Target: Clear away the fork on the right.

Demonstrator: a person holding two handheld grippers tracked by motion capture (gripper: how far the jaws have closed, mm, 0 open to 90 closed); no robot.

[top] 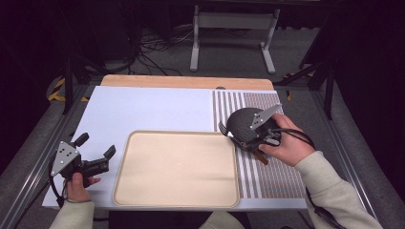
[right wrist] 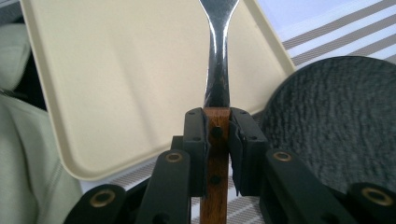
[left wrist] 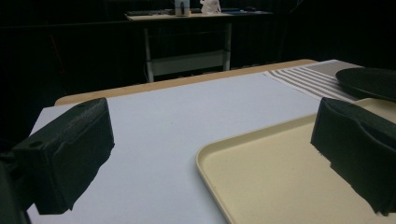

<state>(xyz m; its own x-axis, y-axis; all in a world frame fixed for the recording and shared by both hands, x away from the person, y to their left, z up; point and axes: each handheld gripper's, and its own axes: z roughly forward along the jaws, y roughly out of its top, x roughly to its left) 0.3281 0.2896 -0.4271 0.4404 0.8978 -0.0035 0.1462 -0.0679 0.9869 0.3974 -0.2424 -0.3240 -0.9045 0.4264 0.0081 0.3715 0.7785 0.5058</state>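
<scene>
My right gripper is shut on the wooden handle of a metal utensil. The shaft runs up over the beige tray, and the head is cut off at the top of the right gripper view. The handle's end sticks out below the hand. A dark round plate lies right beside this gripper on the striped mat, also seen as the plate. My left gripper hovers open at the table's left, with nothing between its jaws.
The beige tray sits at the front middle of the white tabletop, with the tray corner and the dark plate ahead of the left gripper. A metal stand and cables lie on the floor beyond the table.
</scene>
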